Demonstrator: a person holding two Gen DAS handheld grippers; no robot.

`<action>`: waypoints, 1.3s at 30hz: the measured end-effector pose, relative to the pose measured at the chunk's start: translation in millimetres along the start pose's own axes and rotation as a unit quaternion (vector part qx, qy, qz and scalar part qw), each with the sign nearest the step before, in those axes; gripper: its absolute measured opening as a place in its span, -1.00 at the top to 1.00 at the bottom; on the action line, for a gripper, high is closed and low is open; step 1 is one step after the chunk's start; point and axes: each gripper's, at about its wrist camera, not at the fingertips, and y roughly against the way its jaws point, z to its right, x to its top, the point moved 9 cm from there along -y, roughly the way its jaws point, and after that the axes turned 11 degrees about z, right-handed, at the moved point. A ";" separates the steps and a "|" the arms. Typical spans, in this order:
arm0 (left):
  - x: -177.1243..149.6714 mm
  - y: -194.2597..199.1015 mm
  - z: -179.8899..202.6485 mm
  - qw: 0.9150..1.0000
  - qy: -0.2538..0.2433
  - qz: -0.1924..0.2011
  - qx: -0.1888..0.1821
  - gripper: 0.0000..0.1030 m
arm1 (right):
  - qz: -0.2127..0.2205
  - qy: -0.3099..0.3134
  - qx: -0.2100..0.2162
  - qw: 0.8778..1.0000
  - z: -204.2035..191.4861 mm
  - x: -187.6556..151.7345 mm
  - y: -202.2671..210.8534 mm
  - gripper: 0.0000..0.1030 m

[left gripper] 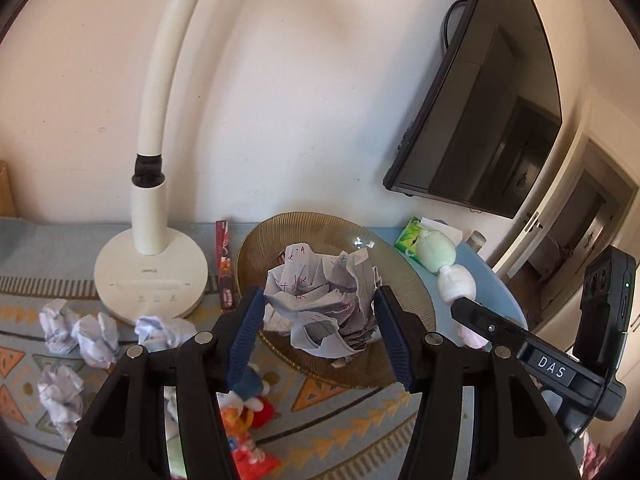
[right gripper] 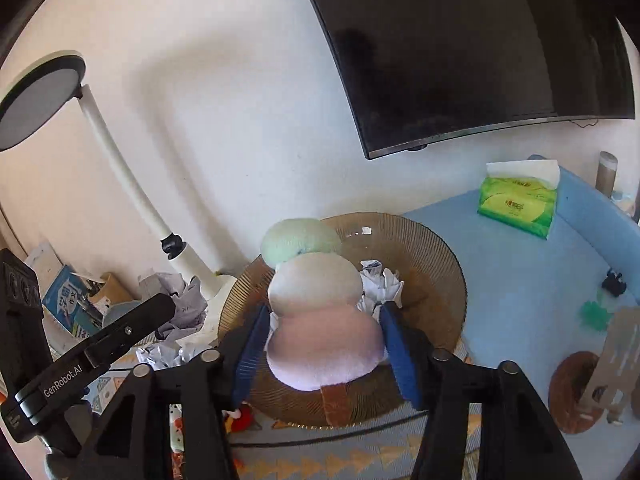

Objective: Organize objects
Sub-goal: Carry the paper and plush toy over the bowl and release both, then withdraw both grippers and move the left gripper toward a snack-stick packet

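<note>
The left gripper (left gripper: 320, 312) points downward, its blue pads pressed against both sides of a crumpled paper ball (left gripper: 320, 304). The right gripper (right gripper: 324, 336) also tilts down, jaws bracketing a plush toy (right gripper: 316, 320).

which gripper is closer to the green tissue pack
Right. The right gripper, holding the plush toy over the amber plate, is on the tissue pack side; the left gripper, holding the crumpled paper, sits toward the lamp.

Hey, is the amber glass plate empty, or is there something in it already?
Not empty. The right wrist view shows crumpled white paper lying in the amber glass plate, partly hidden behind the plush toy.
</note>
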 end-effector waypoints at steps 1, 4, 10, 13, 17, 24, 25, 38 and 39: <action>1.0 -12.8 -0.1 1.000 0.006 0.002 -0.001 -0.19 | -0.020 -0.007 0.003 1.000 5.2 -1.7 -11.1 -0.43; -7.5 -44.1 -8.1 0.999 0.035 -0.026 0.011 -0.70 | -0.038 -0.052 0.022 0.998 23.6 -8.7 -16.0 -0.43; -23.8 -9.6 -23.6 0.999 0.031 -0.029 0.017 -0.70 | -0.038 -0.043 0.027 0.998 28.1 -34.9 18.1 -0.43; -22.9 28.1 -38.7 0.999 0.041 -0.012 0.027 -0.70 | -0.050 -0.005 0.038 0.998 0.6 -57.7 40.8 -0.43; -28.3 89.3 -70.6 0.996 0.053 0.009 0.067 -0.70 | -0.066 0.048 0.058 0.995 -42.5 -95.5 66.0 -0.46; -78.3 186.8 -159.8 0.979 0.075 0.029 0.190 -0.94 | -0.088 0.163 0.004 0.983 -85.9 -171.4 55.5 -0.59; -88.6 195.5 -175.3 0.972 0.064 0.028 0.223 -0.94 | -0.079 0.188 -0.015 0.979 -86.9 -177.4 49.4 -0.59; -143.7 196.3 -237.9 0.949 0.041 -0.005 0.312 -0.94 | -0.144 0.160 -0.029 0.976 -70.1 -210.3 14.5 -0.62; -143.3 195.9 -235.0 0.949 0.031 -0.004 0.315 -0.94 | -0.144 0.163 -0.032 0.976 -70.0 -210.7 14.8 -0.62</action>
